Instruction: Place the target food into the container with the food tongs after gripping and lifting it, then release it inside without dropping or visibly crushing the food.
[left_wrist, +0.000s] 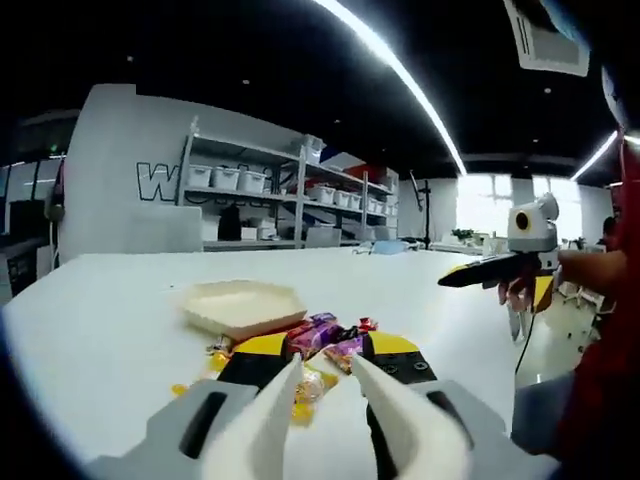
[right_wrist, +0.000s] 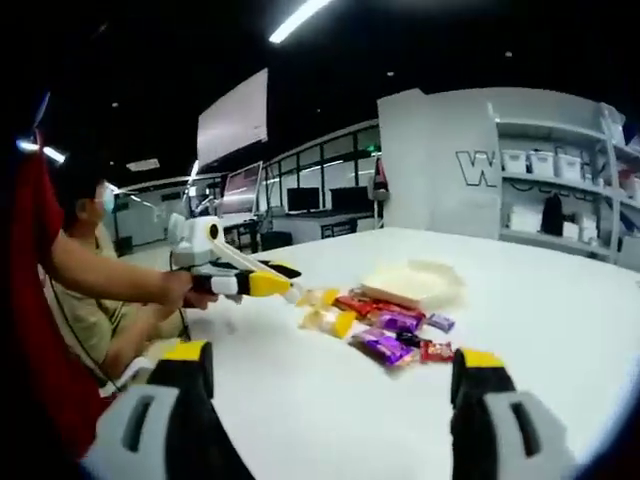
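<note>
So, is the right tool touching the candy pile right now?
Apart. The left gripper view shows the right tool held off to one side, with bare table between it and the candy pile.

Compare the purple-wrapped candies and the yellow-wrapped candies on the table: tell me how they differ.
Colour: the purple-wrapped candies have dark purple wrappers; the yellow-wrapped candies are pale yellow and partly see-through.
Place: in the right gripper view, the purple ones lie in the middle of the pile, nearer the beige container; the yellow ones lie at its left end, by the left gripper.
Shared: both lie loose on the white table, outside the container.
</note>
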